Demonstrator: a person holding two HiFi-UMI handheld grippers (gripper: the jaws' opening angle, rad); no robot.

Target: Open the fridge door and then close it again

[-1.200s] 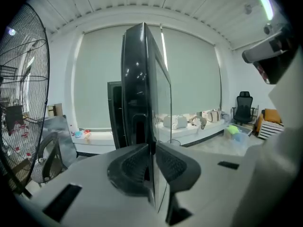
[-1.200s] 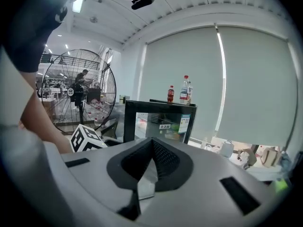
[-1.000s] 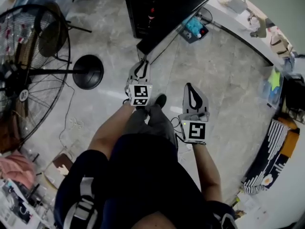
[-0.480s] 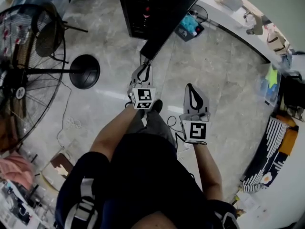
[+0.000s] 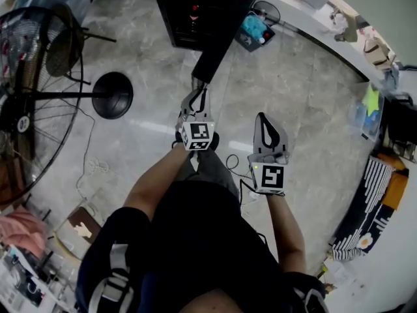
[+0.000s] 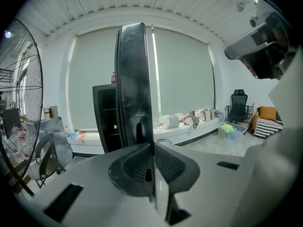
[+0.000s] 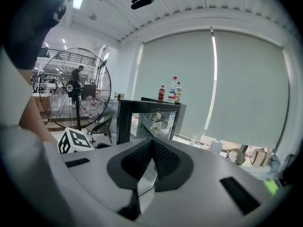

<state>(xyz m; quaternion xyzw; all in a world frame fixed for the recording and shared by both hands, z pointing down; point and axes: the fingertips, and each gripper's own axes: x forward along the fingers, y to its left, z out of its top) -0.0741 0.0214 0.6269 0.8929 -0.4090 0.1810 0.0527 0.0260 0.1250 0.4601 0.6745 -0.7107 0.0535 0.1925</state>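
Observation:
A black fridge [image 5: 195, 12] stands at the top of the head view, and its door [image 5: 218, 44] is swung out toward me. My left gripper [image 5: 197, 87] is shut on the free edge of that door. In the left gripper view the door [image 6: 135, 79] shows edge-on and runs down into the closed jaws of the left gripper [image 6: 152, 148]. My right gripper [image 5: 263, 117] hangs to the right of the door over bare floor, shut on nothing. From the right gripper [image 7: 151, 141] I see the fridge [image 7: 147, 117] with its glass front and bottles [image 7: 168, 92] on top.
A large floor fan [image 5: 32, 90] with a round black base [image 5: 112, 95] stands at the left, with a chair [image 5: 65, 38] behind it. A blue object [image 5: 253, 26] and cables lie on the floor right of the fridge. A white ledge [image 5: 326, 28] curves along the right, with a striped bag [image 5: 374, 201].
The door's free end has swung further out from the cabinet, with the left gripper staying on its edge. The fridge has slid up and left in the head view. The right gripper stays shut.

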